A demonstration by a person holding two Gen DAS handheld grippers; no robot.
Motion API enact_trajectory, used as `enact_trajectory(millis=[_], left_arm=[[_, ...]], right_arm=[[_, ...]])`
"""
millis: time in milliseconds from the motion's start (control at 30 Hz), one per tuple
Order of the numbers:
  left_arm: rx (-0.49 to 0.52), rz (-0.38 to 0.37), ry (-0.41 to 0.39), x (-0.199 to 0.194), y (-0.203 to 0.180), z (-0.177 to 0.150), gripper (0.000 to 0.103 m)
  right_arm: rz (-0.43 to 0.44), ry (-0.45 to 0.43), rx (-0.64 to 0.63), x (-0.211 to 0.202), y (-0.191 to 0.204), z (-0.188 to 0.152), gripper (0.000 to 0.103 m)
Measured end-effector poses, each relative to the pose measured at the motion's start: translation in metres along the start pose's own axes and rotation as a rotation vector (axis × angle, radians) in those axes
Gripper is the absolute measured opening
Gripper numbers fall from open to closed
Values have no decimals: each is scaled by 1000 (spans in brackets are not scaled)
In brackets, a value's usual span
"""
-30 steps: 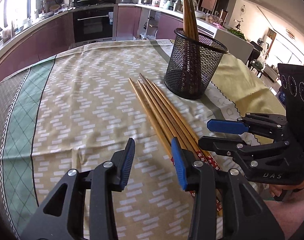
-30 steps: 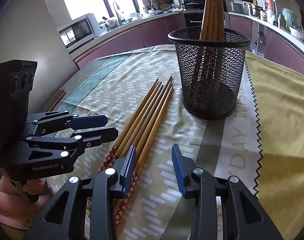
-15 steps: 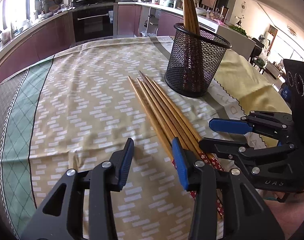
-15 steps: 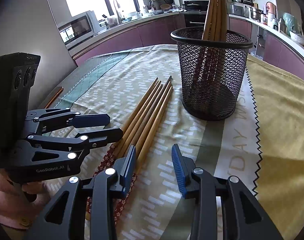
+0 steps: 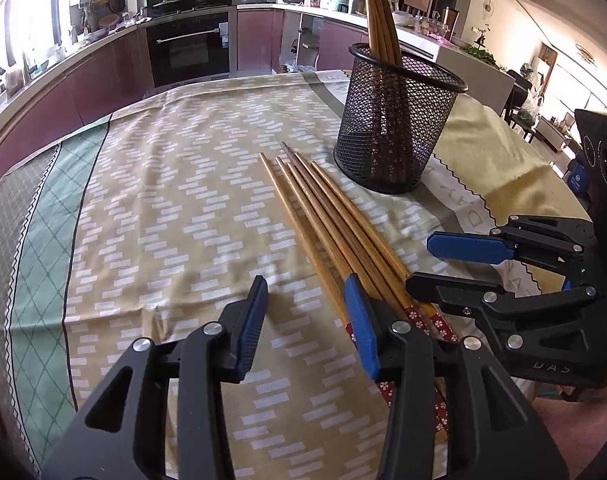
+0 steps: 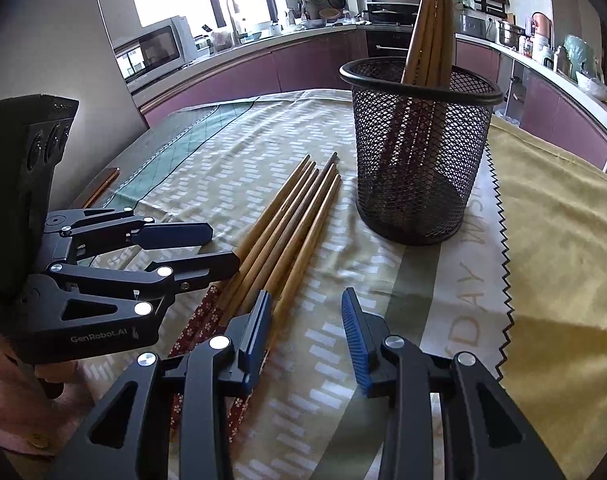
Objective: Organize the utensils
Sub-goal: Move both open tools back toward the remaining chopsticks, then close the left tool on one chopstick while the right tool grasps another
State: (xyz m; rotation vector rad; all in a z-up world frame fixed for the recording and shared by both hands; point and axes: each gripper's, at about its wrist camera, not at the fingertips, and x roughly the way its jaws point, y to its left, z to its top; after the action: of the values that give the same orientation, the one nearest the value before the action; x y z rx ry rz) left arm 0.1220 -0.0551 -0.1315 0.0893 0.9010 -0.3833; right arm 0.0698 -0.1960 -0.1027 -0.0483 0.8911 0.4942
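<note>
With both the left gripper [image 5: 305, 320] and right gripper [image 6: 306, 322] empty, fingers apart, flanking the loose brown wooden chopsticks [image 5: 327, 220] on the cloth-covered bench [image 5: 163, 200] beside the black wire-mesh cup [image 5: 399, 128], each should probably clamp one stick near its patterned end.

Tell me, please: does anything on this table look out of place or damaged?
Only the loose chopsticks: they lie flat on the tablecloth beside the mesh holder, where others already stand. Nothing looks damaged or spilled.
</note>
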Motion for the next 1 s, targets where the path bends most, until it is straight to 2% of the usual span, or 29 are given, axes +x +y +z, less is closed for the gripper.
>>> enact_trajectory(millis=[167,700,867,1000], left_arm=[[0,10,7,-1,2,-3,32],[27,40,15,13,-1,16,28],[26,31,15,16,-4,18,14],[6,29,10,16,-5,18,11]], right_arm=[[-20,9,-7,-1,-2,2,31],[-64,23,-53,19,4,16,22],[-63,19,-38,21,0,20,15],[-40,15,5,19,-7,20,8]])
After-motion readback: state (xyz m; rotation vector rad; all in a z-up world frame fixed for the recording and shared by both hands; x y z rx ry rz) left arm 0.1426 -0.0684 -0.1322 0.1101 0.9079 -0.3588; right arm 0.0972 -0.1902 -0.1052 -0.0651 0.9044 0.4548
